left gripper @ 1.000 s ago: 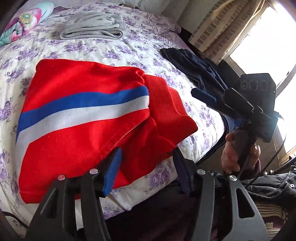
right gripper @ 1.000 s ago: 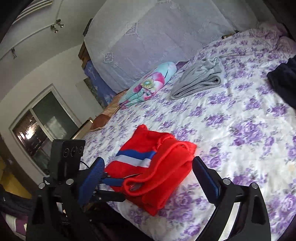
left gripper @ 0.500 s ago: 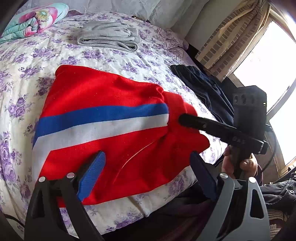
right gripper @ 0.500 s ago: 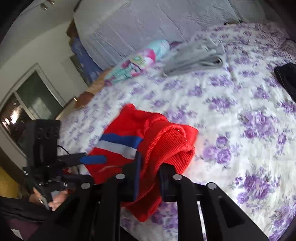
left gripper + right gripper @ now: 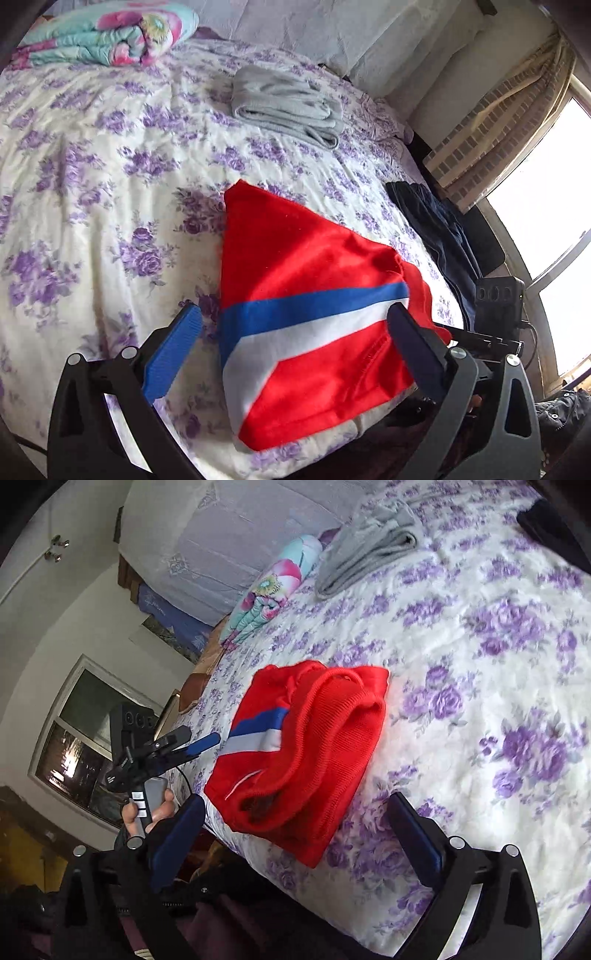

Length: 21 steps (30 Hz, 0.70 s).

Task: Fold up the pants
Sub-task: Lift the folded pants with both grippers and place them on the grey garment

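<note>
Red pants (image 5: 303, 280) with a blue and a white stripe lie folded in a compact pile at the near edge of the bed. They also show in the right wrist view (image 5: 303, 746), ribbed waistband on top. My left gripper (image 5: 291, 354) is open and empty, its fingers either side of the pile's near end, just above it. My right gripper (image 5: 295, 838) is open and empty, in front of the pile's near corner. The left gripper also shows in the right wrist view (image 5: 195, 744), to the pile's left.
The bed (image 5: 92, 206) has a white sheet with purple flowers. Folded grey pants (image 5: 284, 107) lie farther back. A rolled floral quilt (image 5: 107, 33) sits at the head. A dark garment (image 5: 436, 225) lies at the right edge near the window.
My right gripper has opened from shut and pulled back from the waistband. My left gripper has swung left and now looks across the pile towards the head of the bed.
</note>
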Each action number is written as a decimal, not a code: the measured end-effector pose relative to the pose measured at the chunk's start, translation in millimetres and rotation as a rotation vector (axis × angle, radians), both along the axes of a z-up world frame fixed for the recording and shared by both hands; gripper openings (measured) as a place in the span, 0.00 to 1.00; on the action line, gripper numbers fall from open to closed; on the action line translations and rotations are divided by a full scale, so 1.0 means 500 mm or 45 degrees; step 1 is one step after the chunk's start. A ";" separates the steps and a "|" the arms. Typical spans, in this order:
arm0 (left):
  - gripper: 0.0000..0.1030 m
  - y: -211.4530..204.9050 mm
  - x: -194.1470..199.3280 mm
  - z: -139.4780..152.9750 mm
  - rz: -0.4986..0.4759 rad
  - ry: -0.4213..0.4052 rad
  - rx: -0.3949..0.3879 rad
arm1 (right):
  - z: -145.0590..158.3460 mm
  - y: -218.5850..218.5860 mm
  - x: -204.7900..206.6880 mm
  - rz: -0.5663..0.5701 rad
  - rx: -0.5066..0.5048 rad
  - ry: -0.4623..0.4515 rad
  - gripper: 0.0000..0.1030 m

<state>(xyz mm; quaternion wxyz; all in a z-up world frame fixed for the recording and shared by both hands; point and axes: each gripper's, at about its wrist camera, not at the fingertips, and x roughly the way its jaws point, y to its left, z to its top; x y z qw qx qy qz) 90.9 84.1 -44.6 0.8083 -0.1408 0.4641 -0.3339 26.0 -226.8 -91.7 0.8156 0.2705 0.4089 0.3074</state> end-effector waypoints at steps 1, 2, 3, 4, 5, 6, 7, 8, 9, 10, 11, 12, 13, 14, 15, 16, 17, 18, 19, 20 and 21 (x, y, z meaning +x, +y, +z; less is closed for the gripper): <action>0.95 -0.009 0.014 -0.017 -0.014 0.022 0.011 | -0.008 0.009 0.011 0.013 0.022 0.015 0.97; 0.95 -0.019 0.030 -0.032 -0.025 0.049 0.015 | -0.011 0.018 0.022 0.012 0.024 0.020 0.97; 0.95 -0.031 0.045 -0.049 -0.048 0.091 -0.008 | -0.008 0.028 0.033 0.021 0.031 0.020 0.97; 0.95 -0.038 0.053 -0.059 -0.066 0.118 -0.033 | -0.005 0.040 0.046 0.051 0.048 0.026 0.97; 0.95 -0.048 0.057 -0.063 -0.088 0.127 -0.047 | -0.004 0.056 0.063 0.078 0.060 0.053 0.97; 0.95 -0.061 0.059 -0.064 -0.116 0.116 -0.045 | -0.006 0.068 0.080 0.092 0.052 0.082 0.97; 0.95 -0.068 0.059 -0.065 -0.128 0.108 -0.036 | -0.009 0.080 0.097 0.109 0.046 0.098 0.97; 0.95 -0.075 0.060 -0.070 -0.131 0.110 -0.028 | -0.010 0.088 0.108 0.113 0.039 0.105 0.97; 0.95 -0.079 0.059 -0.072 -0.124 0.109 -0.026 | -0.008 0.094 0.114 0.108 0.028 0.106 0.97; 0.95 -0.081 0.056 -0.069 -0.118 0.105 -0.025 | -0.003 0.104 0.114 0.109 0.007 0.097 0.90; 0.92 -0.082 0.054 -0.065 -0.121 0.109 -0.032 | 0.004 0.110 0.110 0.106 -0.016 0.080 0.68; 0.87 -0.080 0.046 -0.056 -0.128 0.111 -0.057 | 0.010 0.113 0.104 0.091 -0.038 0.054 0.58; 0.85 -0.078 0.036 -0.044 -0.127 0.097 -0.073 | 0.019 0.112 0.092 0.080 -0.032 0.013 0.47; 0.77 -0.076 0.029 -0.030 -0.123 0.073 -0.082 | 0.029 0.111 0.085 0.085 -0.022 -0.023 0.44; 0.71 -0.074 0.025 -0.016 -0.119 0.058 -0.095 | 0.041 0.109 0.077 0.079 -0.027 -0.060 0.42; 0.69 -0.074 0.020 -0.002 -0.122 0.051 -0.117 | 0.053 0.107 0.071 0.072 -0.033 -0.083 0.41; 0.68 -0.075 0.015 0.013 -0.125 0.041 -0.136 | 0.066 0.105 0.068 0.073 -0.039 -0.102 0.41; 0.68 -0.079 0.011 0.032 -0.124 0.019 -0.141 | 0.079 0.103 0.067 0.072 -0.053 -0.124 0.41; 0.68 -0.086 0.011 0.053 -0.123 -0.013 -0.134 | 0.094 0.101 0.068 0.069 -0.067 -0.149 0.41; 0.68 -0.092 0.013 0.067 -0.119 -0.032 -0.135 | 0.113 0.095 0.071 0.064 -0.070 -0.174 0.41; 0.68 -0.099 0.020 0.088 -0.118 -0.051 -0.146 | 0.133 0.087 0.079 0.059 -0.069 -0.196 0.41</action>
